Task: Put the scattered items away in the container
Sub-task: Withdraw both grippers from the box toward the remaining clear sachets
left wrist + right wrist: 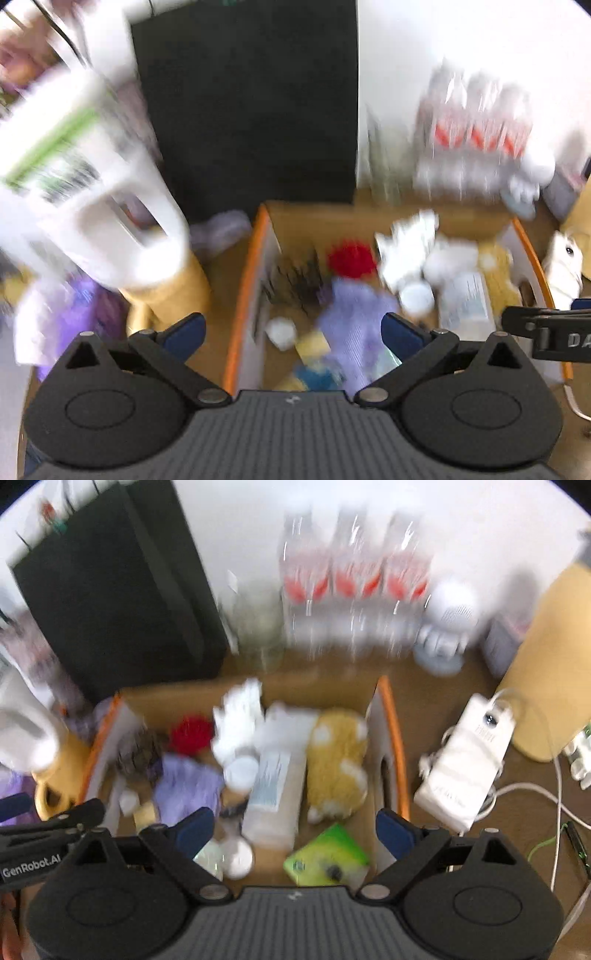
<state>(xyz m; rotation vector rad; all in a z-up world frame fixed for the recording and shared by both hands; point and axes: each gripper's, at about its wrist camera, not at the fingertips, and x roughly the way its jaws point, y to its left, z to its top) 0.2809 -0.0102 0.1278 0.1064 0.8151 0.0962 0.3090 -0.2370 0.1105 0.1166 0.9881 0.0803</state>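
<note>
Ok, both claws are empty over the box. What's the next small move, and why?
Probably swing the right claw, open with nothing in it, to the right toward the white device. It lies on the table outside the box, beside its orange-edged wall, tangled in cables, so grip the body.

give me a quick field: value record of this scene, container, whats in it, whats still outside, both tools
container: cardboard box with orange edges, open top
inside: yellow plush toy, red spiky ball, purple cloth, green packet, white carton
outside, right of box: white charger with cables
outside, left of box: white jug
left tool: open, nothing between its pads
right tool: open, nothing between its pads
image: motion-blurred
</note>
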